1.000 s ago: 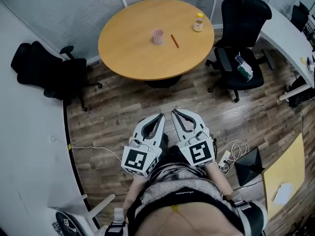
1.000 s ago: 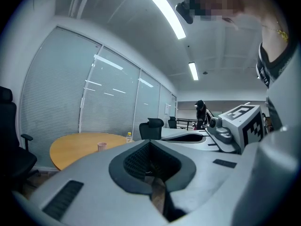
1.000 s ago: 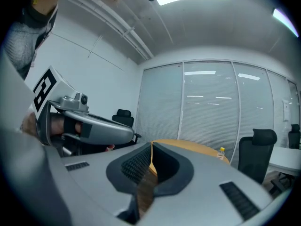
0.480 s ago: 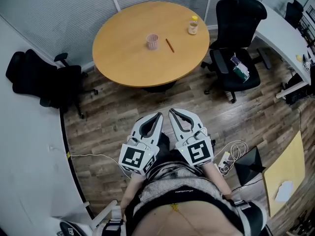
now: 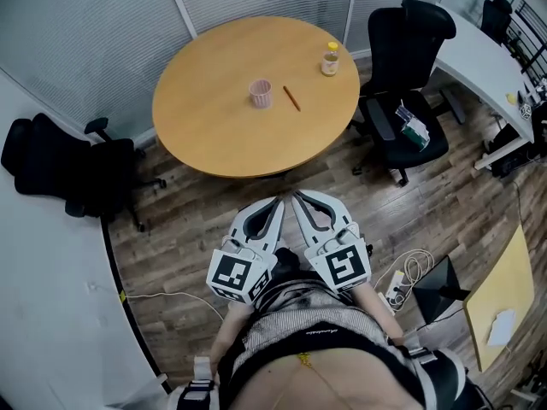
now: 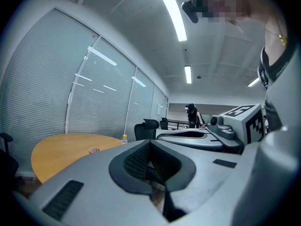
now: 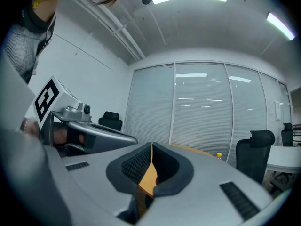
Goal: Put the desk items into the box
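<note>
Office scene: a grey-brown plank floor (image 5: pixel 197 220) carries a round, light-brown wooden table (image 5: pixel 214 135) beside slatted glass walls. 1 black swivel chair (image 5: pixel 406 49) is drawn up at the table's right edge, and another black chair (image 5: pixel 60 165) stands off to its left. A person stands short of the table with 2 grey grippers held side by side, pointed towards it and well apart from everything on it. The left gripper (image 5: pixel 277 203) has its jaws closed tip to tip with nothing between them. The right gripper (image 5: pixel 298 197) is likewise pressed together and empty. The desk items sit on the tabletop: a small pink ribbed cup (image 5: pixel 260 93) near the centre, a small clear bottle with a yellow cap (image 5: pixel 330 59) near the far right rim, and a thin orange pencil (image 5: pixel 291 98) lying just right of the cup.
</note>
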`<state>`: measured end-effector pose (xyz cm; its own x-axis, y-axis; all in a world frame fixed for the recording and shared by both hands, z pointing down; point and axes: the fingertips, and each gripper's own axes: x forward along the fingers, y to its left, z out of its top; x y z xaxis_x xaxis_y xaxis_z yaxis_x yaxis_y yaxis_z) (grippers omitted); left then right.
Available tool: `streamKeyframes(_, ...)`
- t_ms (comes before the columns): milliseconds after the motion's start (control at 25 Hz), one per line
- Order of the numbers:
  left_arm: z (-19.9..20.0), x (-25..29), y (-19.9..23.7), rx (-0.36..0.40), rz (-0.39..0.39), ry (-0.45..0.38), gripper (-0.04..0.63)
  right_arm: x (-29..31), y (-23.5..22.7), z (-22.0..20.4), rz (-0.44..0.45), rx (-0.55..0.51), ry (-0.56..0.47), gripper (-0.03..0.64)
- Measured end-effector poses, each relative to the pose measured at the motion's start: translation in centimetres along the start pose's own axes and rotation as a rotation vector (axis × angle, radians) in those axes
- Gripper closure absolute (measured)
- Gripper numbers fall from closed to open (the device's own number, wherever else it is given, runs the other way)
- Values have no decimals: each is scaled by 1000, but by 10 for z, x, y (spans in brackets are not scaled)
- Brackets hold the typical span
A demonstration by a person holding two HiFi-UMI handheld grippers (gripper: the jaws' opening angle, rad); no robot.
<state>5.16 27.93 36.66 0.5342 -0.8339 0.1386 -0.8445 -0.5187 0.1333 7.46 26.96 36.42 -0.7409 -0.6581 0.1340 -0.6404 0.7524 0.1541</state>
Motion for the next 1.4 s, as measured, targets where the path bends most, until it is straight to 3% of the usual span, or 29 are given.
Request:
streamKeyframes(480, 5, 10, 65, -39, -29, -3, 598, 70, -1, 5, -12, 15, 15, 594)
streamKeyframes(920, 0, 2, 95, -97, -93, -8, 597, 106, 13, 1, -37, 23, 40, 594)
streamKeyframes(1400, -2, -3, 120, -126, -42, -24, 597, 134, 23, 4, 36, 4, 51, 594)
